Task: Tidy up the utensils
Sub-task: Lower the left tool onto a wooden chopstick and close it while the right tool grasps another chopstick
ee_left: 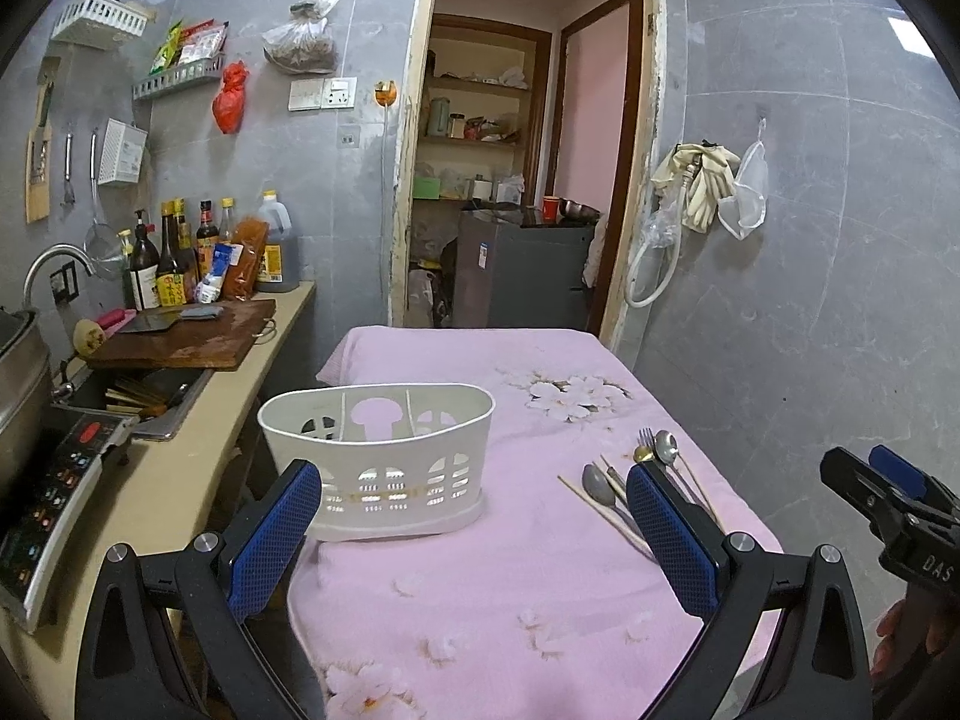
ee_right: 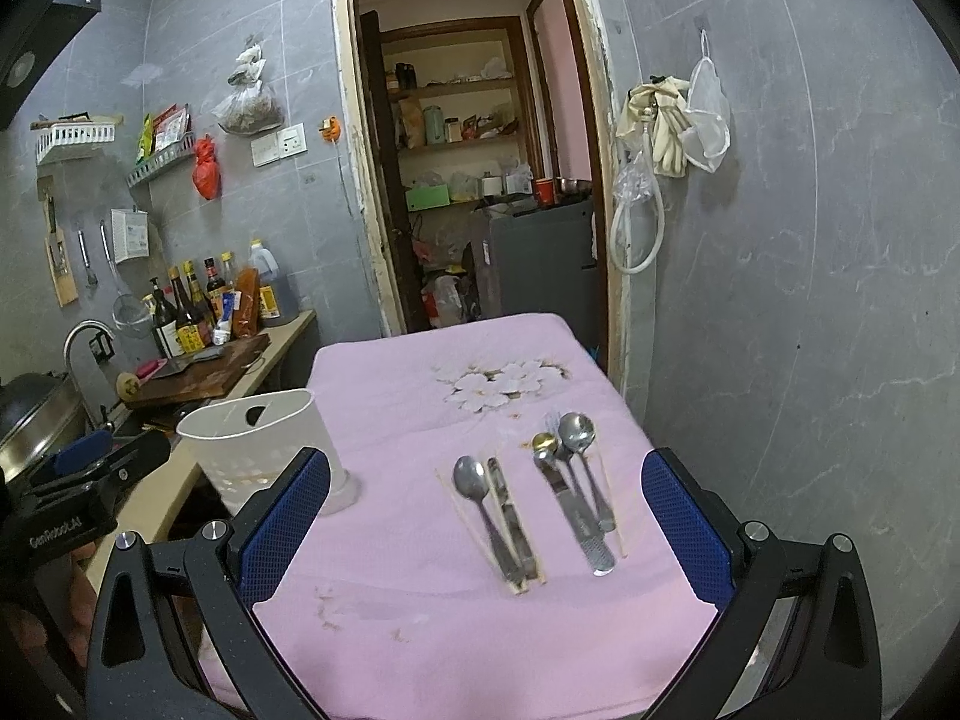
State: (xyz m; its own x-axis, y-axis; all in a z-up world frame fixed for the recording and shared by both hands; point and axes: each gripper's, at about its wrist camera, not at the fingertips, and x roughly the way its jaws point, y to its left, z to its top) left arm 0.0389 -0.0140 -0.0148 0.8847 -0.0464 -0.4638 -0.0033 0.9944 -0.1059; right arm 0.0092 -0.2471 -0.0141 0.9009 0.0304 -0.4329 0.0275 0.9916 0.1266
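A white utensil caddy [ee_left: 384, 462] is seen upright on the pink flowered cloth [ee_left: 516, 588] covering the tabletop. Right of the caddy, well apart from it, the utensils are laid in two small clusters: a spoon [ee_right: 474, 486] with a knife and chopsticks nearer the caddy, and beyond these a second spoon [ee_right: 577, 435], a gold-bowled spoon [ee_right: 543, 443], a fork and another knife. The left tongs [ee_left: 474, 516] are held wide open before the caddy, nothing gripped. The right tongs [ee_right: 486, 516] are likewise spread wide and empty, before the utensils
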